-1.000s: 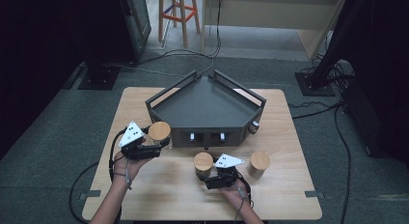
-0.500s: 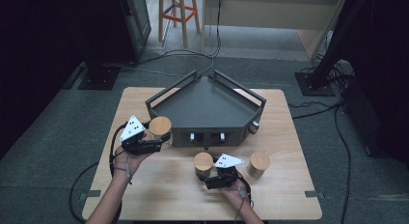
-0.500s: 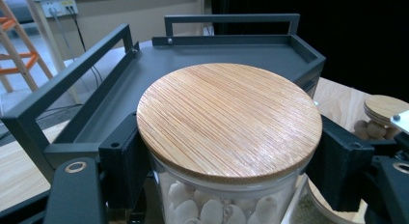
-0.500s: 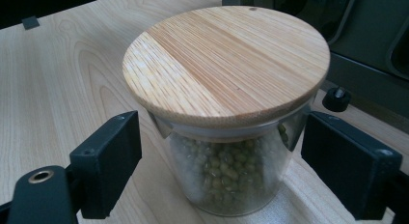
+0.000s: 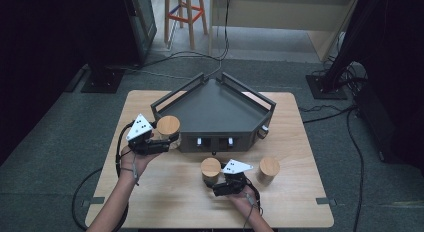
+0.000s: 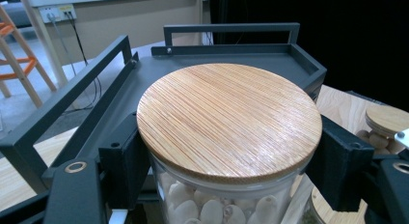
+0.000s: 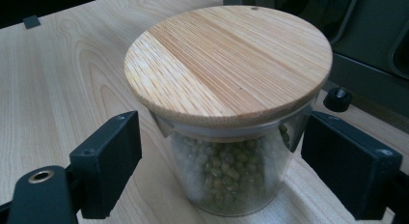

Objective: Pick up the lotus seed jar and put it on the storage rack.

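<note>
1. Three lidded jars are seen on or over the table (image 5: 170, 202), in front of the grey tray (image 5: 220, 109).
2. The white-filled jar (image 6: 229, 120) is pinched just below its lid by the left gripper (image 5: 165, 142), at the tray's front left corner.
3. Compared with a second ago, this jar is shifted slightly towards the tray rail; it is judged to be lifted for placing into the tray.
4. The green-bean jar (image 7: 226, 89) is flanked by the right gripper (image 5: 216, 184). Its fingers are spread, with a gap on both sides, so no grip is yet made.
5. The third jar (image 5: 269, 167) is left untouched towards the table's right edge.
</note>
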{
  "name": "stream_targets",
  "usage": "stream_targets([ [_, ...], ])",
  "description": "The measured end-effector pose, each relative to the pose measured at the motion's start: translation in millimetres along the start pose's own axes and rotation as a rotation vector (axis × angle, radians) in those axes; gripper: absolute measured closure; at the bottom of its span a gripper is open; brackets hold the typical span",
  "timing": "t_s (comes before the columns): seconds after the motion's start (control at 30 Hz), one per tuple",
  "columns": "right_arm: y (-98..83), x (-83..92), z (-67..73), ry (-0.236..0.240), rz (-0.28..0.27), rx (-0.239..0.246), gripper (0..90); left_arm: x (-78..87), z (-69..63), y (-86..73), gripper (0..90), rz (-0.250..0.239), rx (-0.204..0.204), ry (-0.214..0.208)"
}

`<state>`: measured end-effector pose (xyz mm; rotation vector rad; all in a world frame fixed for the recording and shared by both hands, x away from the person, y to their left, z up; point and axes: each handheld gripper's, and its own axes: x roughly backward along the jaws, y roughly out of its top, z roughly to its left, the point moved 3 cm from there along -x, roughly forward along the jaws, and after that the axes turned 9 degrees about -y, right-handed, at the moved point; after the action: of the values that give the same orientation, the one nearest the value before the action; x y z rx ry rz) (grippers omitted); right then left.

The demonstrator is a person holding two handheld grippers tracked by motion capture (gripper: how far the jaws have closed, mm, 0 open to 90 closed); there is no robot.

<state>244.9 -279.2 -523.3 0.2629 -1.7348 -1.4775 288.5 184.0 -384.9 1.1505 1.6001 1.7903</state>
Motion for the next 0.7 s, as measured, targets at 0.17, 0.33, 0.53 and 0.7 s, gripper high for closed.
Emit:
stream_targets([
  [0.17,-0.1,0.0,-0.4,0.002,0.0,0.001,13.9,-2.8,3.2,2.6,25.2,-0.009,0.009,0.001],
  [0.33,-0.3,0.0,-0.9,0.003,-0.001,-0.003,13.9,-7.1,5.0,5.5,25.2,-0.013,0.011,0.009],
  [0.53,-0.4,0.1,-0.9,0.003,-0.002,-0.003,13.9,-11.0,9.0,8.4,25.2,-0.012,0.011,0.011],
  [0.7,-0.5,0.1,-1.2,0.004,-0.003,-0.004,13.9,-14.9,11.4,10.8,25.2,-0.012,0.005,0.01],
])
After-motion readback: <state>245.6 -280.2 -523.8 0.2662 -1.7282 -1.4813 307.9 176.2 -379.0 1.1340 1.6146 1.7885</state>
